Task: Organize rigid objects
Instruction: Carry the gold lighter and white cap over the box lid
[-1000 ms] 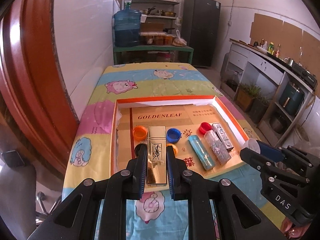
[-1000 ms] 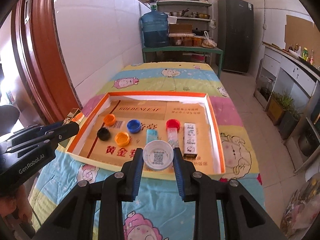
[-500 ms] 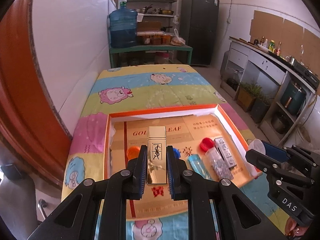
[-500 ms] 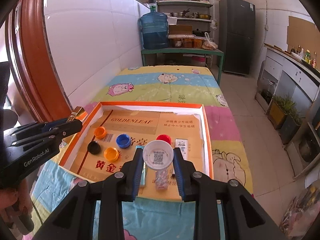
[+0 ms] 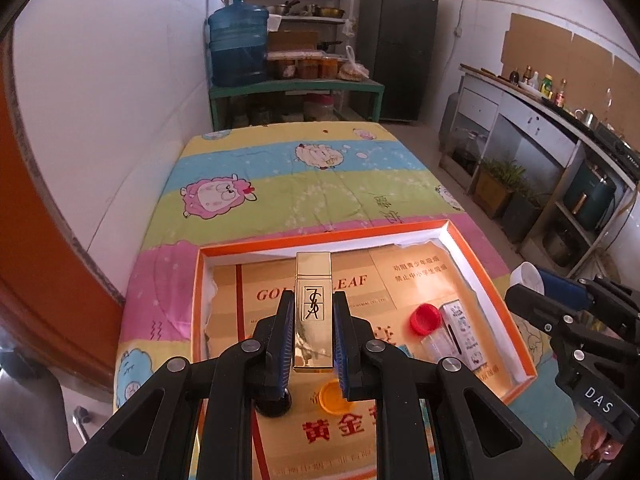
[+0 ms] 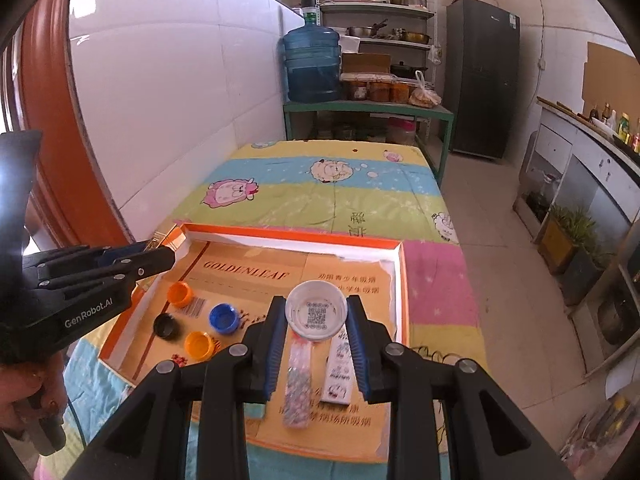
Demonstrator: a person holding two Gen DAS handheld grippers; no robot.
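Note:
In the left wrist view my left gripper (image 5: 313, 304) is shut on a gold rectangular case (image 5: 313, 276) with a black logo, held above the orange-rimmed tray (image 5: 320, 240). My right gripper (image 6: 316, 306) is shut on a white round cap (image 6: 318, 320) over the tray's right half (image 6: 296, 234). Lying in the tray are two orange caps (image 6: 179, 293) (image 6: 199, 345), a black cap (image 6: 166, 325), a blue cap (image 6: 224, 317), a glitter tube (image 6: 298, 380) and a small white box (image 6: 340, 368). A red cap (image 5: 425, 315) shows only in the left wrist view.
The tray sits on a table under a striped sheep-print cloth (image 6: 320, 196). A white tiled wall (image 6: 180, 100) and an orange door frame (image 6: 48, 120) run along the left. A water jug (image 6: 312, 66) and shelves stand beyond the table; the floor (image 6: 492, 240) and a counter lie to the right.
Both grippers have moved forward over the tray towards its far side. Each keeps its hold: the gold case on the left, the white cap on the right.

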